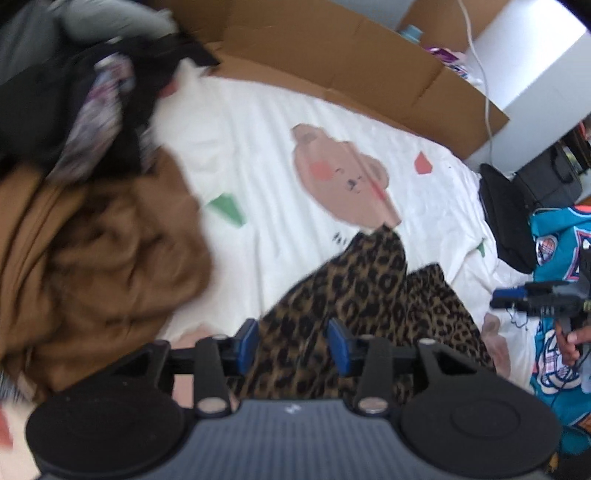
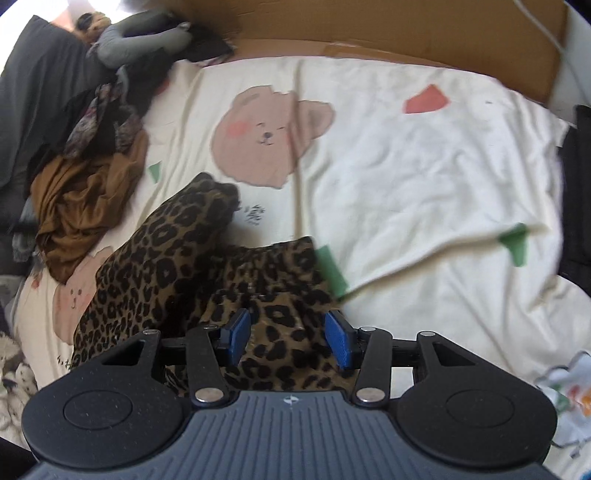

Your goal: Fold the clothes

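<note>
Leopard garment [image 1: 369, 291] lies crumpled on bear sheet [image 1: 258, 122], near edge, right of brown garment [image 1: 92, 251]. Left gripper [image 1: 293, 341] low over leopard cloth, jaws spread, blue pads [image 1: 247, 345] either side of fabric, nothing pinched. Right gripper [image 2: 286, 338] same story: jaws apart, leopard print between pads, not clamped. Dark pile [image 2: 44, 110] heaped beyond brown garment. Cardboard [image 2: 369, 33] along far edge of sheet. Teal jersey [image 1: 554, 236] at right, off sheet.

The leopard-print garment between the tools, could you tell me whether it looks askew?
Yes. The leopard-print garment lies bunched and rumpled on the bear-print sheet, not flat. Beside it, a brown garment sits in a crumpled heap.
</note>
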A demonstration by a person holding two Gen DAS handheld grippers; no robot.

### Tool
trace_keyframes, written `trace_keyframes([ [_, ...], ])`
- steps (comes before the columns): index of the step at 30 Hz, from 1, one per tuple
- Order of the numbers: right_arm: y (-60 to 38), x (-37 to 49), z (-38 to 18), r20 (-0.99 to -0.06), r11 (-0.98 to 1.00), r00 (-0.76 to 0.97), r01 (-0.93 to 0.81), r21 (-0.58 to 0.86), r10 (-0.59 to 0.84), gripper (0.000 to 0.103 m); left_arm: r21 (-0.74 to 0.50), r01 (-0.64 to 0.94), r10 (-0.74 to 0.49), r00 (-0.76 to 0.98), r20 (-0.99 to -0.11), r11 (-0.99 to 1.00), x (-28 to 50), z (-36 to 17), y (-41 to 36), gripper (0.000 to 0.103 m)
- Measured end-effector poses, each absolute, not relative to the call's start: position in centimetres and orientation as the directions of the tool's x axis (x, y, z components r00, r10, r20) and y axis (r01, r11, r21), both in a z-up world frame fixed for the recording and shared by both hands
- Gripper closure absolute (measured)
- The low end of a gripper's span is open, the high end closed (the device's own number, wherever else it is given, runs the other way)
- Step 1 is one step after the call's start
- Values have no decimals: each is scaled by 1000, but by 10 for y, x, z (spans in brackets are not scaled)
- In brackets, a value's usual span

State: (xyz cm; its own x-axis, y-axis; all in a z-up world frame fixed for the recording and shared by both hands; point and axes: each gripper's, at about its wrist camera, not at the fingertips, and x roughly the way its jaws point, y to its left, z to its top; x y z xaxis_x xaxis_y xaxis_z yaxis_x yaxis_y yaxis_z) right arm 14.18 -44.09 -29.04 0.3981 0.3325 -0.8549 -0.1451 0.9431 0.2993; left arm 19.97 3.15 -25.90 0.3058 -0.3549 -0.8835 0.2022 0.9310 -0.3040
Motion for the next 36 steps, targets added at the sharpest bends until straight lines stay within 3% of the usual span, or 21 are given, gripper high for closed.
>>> trace_keyframes([
  [12, -442, 125, -336, -807, 933, 468, -190, 305, 359, 51, -364, 414, -508, 322, -799, 834, 279, -297, -69, 50],
  [25, -415, 163, -371, -825, 926, 448, -303, 224, 346, 51, -351, 574, -529, 176, -830, 740, 293, -359, -153, 37],
  [27, -412, 166, -374, -826, 924, 443, -313, 220, 347, 51, -346, 578, -517, 158, -841, 739, 291, -364, -151, 43],
  [29, -407, 167, -377, -831, 918, 429, -331, 220, 354, 52, -338, 579, -506, 153, -849, 742, 288, -366, -145, 60],
  [30, -405, 168, -378, -834, 914, 421, -340, 220, 357, 56, -333, 578, -499, 151, -853, 745, 287, -367, -142, 78],
  [31, -403, 168, -379, -837, 911, 413, -349, 220, 360, 62, -329, 571, -488, 148, -860, 752, 285, -366, -138, 91],
  [33, -403, 169, -379, -845, 922, 414, -325, 210, 338, 92, -338, 559, -488, 139, -862, 757, 280, -362, -127, 93],
  [36, -410, 167, -374, -838, 926, 424, -304, 224, 342, 95, -319, 557, -475, 158, -866, 767, 268, -350, -112, 97],
])
